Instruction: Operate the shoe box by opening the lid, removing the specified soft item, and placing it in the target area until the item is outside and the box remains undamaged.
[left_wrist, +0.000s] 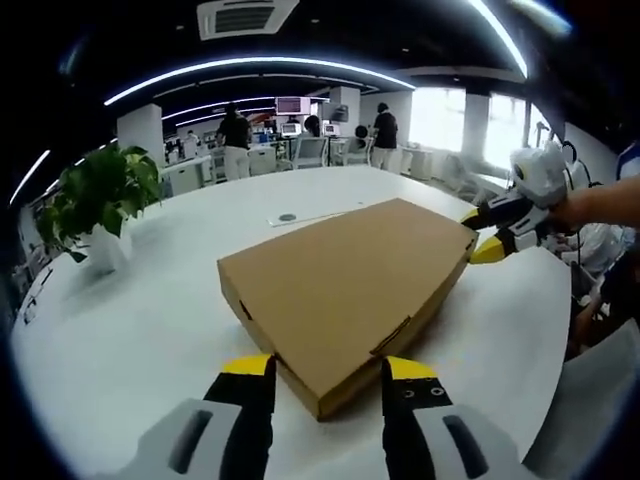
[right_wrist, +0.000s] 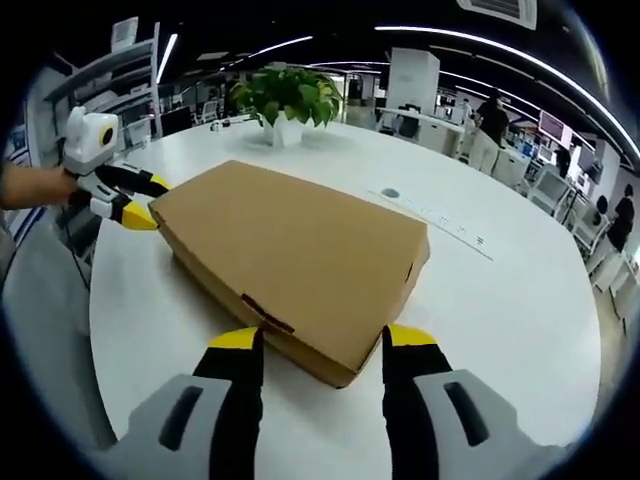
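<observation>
A closed brown cardboard shoe box (left_wrist: 345, 285) (right_wrist: 290, 255) lies flat on the round white table (left_wrist: 130, 330) (right_wrist: 520, 310), its lid down and tab slots showing on the sides. My left gripper (left_wrist: 330, 375) is open, and the box's near corner sits between its yellow-tipped jaws. My right gripper (right_wrist: 322, 345) is open too, its jaws either side of the opposite corner. Each one appears in the other's view: the right gripper (left_wrist: 482, 235) at the box's far right corner, the left gripper (right_wrist: 140, 200) at the far left corner. What is inside the box is hidden.
A leafy plant in a white pot (left_wrist: 100, 205) (right_wrist: 285, 100) stands on the table beyond the box. A thin flat strip (left_wrist: 315, 216) (right_wrist: 435, 218) and a small round disc (left_wrist: 288, 216) (right_wrist: 390, 193) lie nearby. People and desks fill the office behind.
</observation>
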